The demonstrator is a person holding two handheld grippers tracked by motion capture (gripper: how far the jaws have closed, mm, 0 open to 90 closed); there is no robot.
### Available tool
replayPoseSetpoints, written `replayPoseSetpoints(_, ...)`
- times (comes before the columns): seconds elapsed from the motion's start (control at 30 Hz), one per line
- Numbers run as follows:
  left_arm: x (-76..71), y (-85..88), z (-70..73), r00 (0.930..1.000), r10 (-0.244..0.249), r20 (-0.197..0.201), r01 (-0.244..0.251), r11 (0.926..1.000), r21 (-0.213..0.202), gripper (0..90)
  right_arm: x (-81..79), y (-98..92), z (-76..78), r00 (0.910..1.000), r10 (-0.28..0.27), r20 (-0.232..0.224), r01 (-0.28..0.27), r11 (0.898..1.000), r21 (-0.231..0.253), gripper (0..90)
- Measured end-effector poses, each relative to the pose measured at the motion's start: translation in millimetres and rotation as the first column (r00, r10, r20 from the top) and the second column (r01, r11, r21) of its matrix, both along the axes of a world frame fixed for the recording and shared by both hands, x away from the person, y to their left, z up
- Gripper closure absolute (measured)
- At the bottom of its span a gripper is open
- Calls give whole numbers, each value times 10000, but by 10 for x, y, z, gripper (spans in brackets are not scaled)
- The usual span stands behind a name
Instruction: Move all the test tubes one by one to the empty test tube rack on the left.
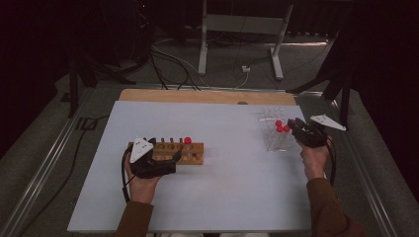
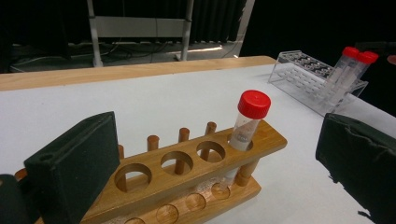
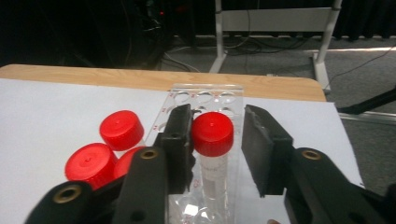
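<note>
A pale, smooth surface [image 1: 222, 187] was seen, with a rectangular wooden rack [image 2: 196, 172] of round holes as the landmark. One clear tube with a red screw cap [image 2: 253, 103] was stood in the rack's end hole. The left gripper [image 1: 165, 159] was held at the rack, its padded fingers [image 2: 74, 163] spread wide and released. Well to the rack's right, a clear plastic rack [image 3: 205, 100] was set; there the right gripper [image 3: 217, 144] was parted around a red-capped tube [image 3: 212, 133], one finger touching the cap.
</note>
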State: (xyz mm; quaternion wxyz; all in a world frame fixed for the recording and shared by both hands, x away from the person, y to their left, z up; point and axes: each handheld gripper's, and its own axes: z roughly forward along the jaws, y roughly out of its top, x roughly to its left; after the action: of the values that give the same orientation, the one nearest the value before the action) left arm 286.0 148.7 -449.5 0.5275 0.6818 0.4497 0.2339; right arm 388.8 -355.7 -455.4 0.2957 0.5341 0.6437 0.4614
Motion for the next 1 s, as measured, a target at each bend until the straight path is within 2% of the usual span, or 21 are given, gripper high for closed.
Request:
replayPoseSetpoints(0.13,1,1,-1,10000,5,-13,-5,10000,-5,6,15,-9,-2,9997,187,-132,-184,9996,226,688)
replayPoseSetpoints(0.33,2,8,2,10000,17,-10,-17,10000,-10,6,11,10,15,9998,126,-180,-125,9999,53,699)
replayPoseSetpoints(0.5,6,20,0,10000,55,-19,-55,10000,-30,6,-4,-6,66,10000,2,10,-2,9999,143,702)
replayPoseSetpoints(0.63,9,20,-4,10000,66,-28,-66,10000,-16,6,-21,-26,171,9998,24,202,-27,9999,125,703)
replayPoseSetpoints(0.87,8,21,-2,10000,56,-47,-57,10000,-15,6,-82,-16,454,9961,121,878,-124,9999,35,704)
replayPoseSetpoints(0.9,8,21,-2,10000,56,-47,-57,10000,-15,6,-82,-16,454,9961,121,878,-124,9999,35,704)
replayPoseSetpoints(0.93,8,23,-1,10000,49,-54,-49,10000,-25,6,-101,2,548,9940,193,1079,-194,9998,3,704)
replayPoseSetpoints(1.0,7,25,0,10000,51,-58,-51,10000,-24,6,-114,19,620,9917,241,1260,-239,9997,-32,705)
